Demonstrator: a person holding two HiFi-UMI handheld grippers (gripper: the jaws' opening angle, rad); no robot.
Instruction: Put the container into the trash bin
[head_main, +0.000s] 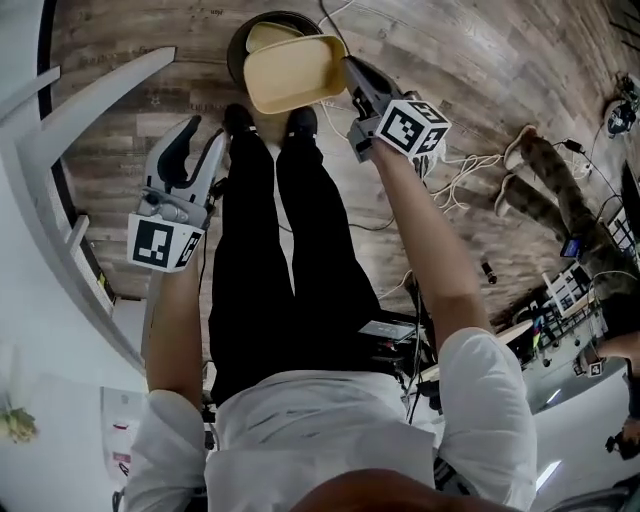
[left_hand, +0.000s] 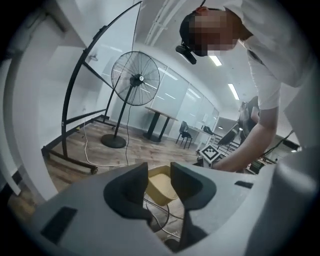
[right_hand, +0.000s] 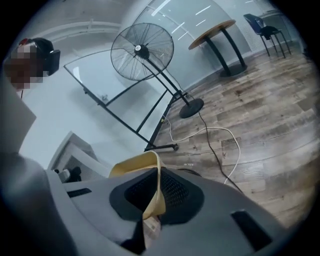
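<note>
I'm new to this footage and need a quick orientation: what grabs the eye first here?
A pale yellow plastic container, pinched by its rim in the shut right claw, hangs over the dark round trash bin at the person's feet. The left claw hovers open and empty beside the left leg.

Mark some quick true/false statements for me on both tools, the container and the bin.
1. The right tool is shut on the rim of the container. True.
2. The left tool grips the container too. False: its jaws stand apart, empty.
3. In the head view, the container overlaps the trash bin. True.
4. The trash bin is white. False: it is dark.
5. A fan stands on the wooden floor. True.
</note>
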